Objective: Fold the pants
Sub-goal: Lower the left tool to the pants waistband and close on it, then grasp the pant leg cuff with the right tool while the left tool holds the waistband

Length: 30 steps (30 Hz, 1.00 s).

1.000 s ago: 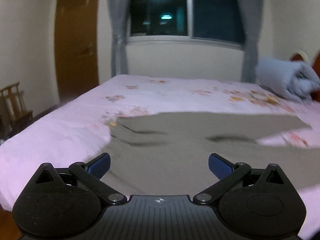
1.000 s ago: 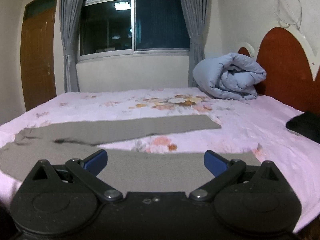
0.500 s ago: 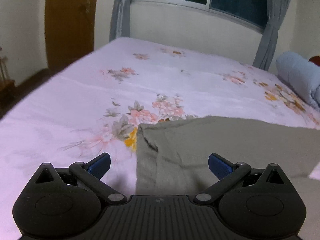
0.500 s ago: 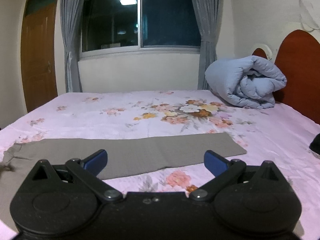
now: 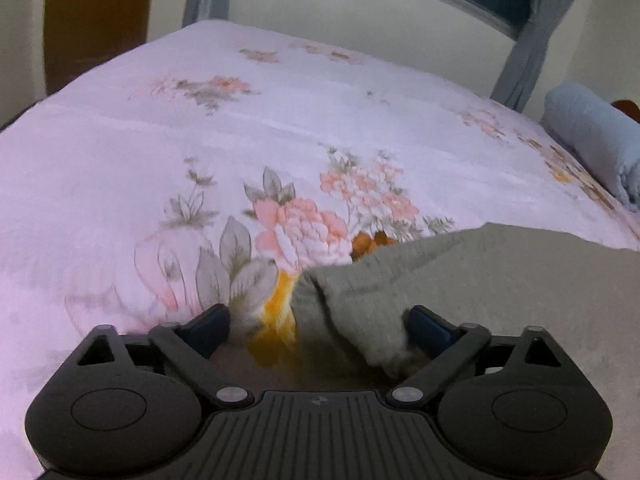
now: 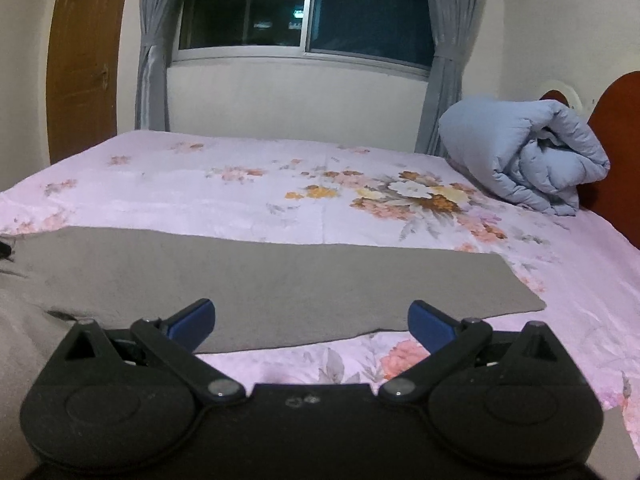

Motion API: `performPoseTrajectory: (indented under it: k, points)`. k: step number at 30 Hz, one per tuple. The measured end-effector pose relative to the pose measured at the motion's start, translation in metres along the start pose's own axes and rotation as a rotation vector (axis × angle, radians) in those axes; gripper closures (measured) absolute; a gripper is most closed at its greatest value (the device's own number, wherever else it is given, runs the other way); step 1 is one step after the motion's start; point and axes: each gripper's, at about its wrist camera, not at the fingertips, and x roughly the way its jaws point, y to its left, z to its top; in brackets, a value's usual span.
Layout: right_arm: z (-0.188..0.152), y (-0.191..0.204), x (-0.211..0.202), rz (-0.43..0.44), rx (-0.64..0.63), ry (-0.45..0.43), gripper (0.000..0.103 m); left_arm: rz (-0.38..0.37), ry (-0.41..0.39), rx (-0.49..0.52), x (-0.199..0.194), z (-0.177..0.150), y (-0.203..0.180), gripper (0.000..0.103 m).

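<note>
Since a second earlier, both grippers had come in low over the bed [image 6: 248, 200], and the left gripper [image 5: 320, 330] had travelled from above the middle of the grey pants [image 5: 500, 280] to their rumpled corner. Its jaws had just been closing a little, though they stood wide, with the bunched corner of cloth between the blue pads [image 5: 428, 330] and the pads not yet pressing on it. Only the left wrist view showed that corner close up, lying on the pink floral sheet [image 5: 160, 160] over an orange bloom. Only the right wrist view showed the pants [image 6: 280, 280] at length: one leg laid flat across the bed, its hem end toward the headboard [image 6: 616, 140] and the rolled blue duvet [image 6: 520, 156]. The right gripper [image 6: 312, 324] hung open above the near edge of that leg, nothing between its fingers.
</note>
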Motion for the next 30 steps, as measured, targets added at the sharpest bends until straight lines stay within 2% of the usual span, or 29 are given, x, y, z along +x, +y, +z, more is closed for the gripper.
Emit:
performPoseTrajectory:
  k: [5, 10, 11, 12, 14, 16, 18, 24, 26, 28, 30]
  points:
    - [0.004, -0.002, 0.007, 0.016, 0.070, -0.001, 0.006, -0.059, 0.005, 0.022, 0.017, 0.005, 0.007, 0.011]
    - [0.011, 0.000, 0.007, 0.018, 0.071, -0.016, 0.006, -0.129, 0.009, 0.006, 0.019, 0.003, 0.011, 0.026]
    - [0.012, 0.001, 0.006, 0.018, 0.068, -0.017, 0.006, -0.136, 0.008, 0.007, 0.018, 0.002, 0.010, 0.033]
    - [0.012, 0.001, 0.005, 0.018, 0.066, -0.019, 0.006, -0.149, 0.009, 0.007, 0.017, 0.002, 0.009, 0.047]
    - [0.013, 0.002, 0.004, 0.018, 0.062, -0.019, 0.006, -0.159, 0.010, 0.009, 0.013, 0.000, 0.005, 0.054]
    - [0.013, 0.003, 0.003, 0.020, 0.064, -0.019, 0.006, -0.166, 0.009, 0.004, 0.009, 0.001, 0.002, 0.066]
    - [0.015, 0.003, 0.002, 0.024, 0.066, -0.019, 0.006, -0.158, -0.008, 0.019, 0.001, 0.006, -0.003, 0.089]
    - [0.036, -0.002, 0.015, 0.106, 0.026, 0.003, 0.006, -0.200, -0.111, -0.009, -0.032, 0.023, -0.006, 0.093]
    - [0.052, -0.009, 0.031, 0.158, 0.012, 0.016, 0.006, -0.226, -0.141, -0.038, -0.043, 0.023, -0.006, 0.093]
    - [0.067, -0.016, 0.055, 0.210, -0.008, 0.017, 0.007, -0.221, -0.149, -0.037, -0.052, 0.021, -0.008, 0.093]
    - [0.080, -0.013, 0.084, 0.255, -0.044, 0.043, 0.014, -0.206, -0.146, -0.045, -0.056, 0.021, -0.009, 0.093]
